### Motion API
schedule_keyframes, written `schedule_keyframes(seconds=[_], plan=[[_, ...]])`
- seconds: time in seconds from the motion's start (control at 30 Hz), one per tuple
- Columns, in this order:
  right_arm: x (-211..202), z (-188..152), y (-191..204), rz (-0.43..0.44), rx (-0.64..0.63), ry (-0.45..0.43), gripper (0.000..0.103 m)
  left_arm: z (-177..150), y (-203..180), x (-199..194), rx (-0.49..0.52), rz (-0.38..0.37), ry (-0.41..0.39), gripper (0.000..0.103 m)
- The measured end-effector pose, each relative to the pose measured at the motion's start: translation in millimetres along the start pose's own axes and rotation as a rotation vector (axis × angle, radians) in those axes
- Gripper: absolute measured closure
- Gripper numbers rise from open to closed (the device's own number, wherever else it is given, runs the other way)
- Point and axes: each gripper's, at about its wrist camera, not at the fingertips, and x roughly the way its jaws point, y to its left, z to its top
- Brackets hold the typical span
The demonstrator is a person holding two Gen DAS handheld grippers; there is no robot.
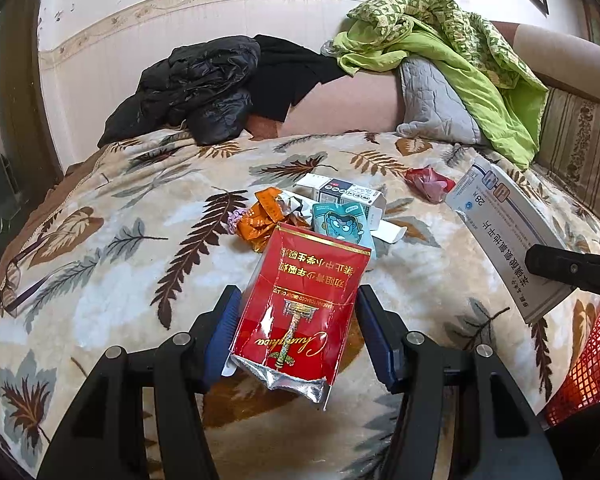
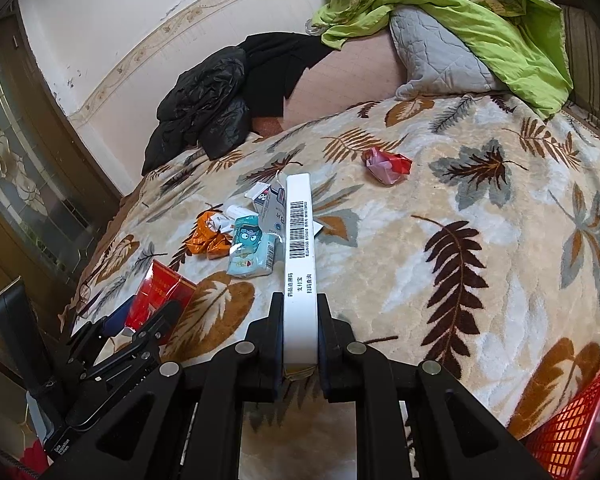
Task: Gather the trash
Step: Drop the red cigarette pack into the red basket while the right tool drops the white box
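Observation:
My left gripper [image 1: 296,300] is shut on a red cigarette pack [image 1: 300,312] and holds it above the leaf-patterned blanket [image 1: 120,260]. My right gripper [image 2: 299,304] is shut on a flat white medicine box [image 2: 299,248], held edge-up; the box also shows in the left wrist view [image 1: 512,236]. On the blanket lie an orange wrapper [image 1: 262,220], a teal cartoon packet [image 1: 342,224], an open white carton [image 1: 348,196] and a crumpled red wrapper [image 2: 386,165]. The left gripper with the red pack shows at the left of the right wrist view [image 2: 156,300].
A red mesh basket [image 2: 572,428] sits at the lower right, also in the left wrist view [image 1: 588,364]. A black jacket [image 1: 196,88], a grey pillow [image 1: 432,96] and a green quilt [image 1: 460,48] lie at the back by the wall. A dark door [image 2: 24,168] stands at the left.

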Motion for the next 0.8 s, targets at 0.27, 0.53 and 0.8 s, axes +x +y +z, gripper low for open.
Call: schedule_keyframes(seconds=[0.27, 0.53, 0.8], plan=[[-4, 0, -2, -0.001, 0.007, -0.008, 0.089, -1, 0, -1, -0.002, -0.026, -0.007, 0.045], [-32, -5, -22, 0.039, 0.109, -0.010, 0.089, 2, -9, -8, -0.029, -0.236, 0.009, 0.045], [-103, -27, -80, -0.018, 0.221, -0.057, 0.089, 5, -67, -27, 0.041, -0.416, 0.043, 0.045]])
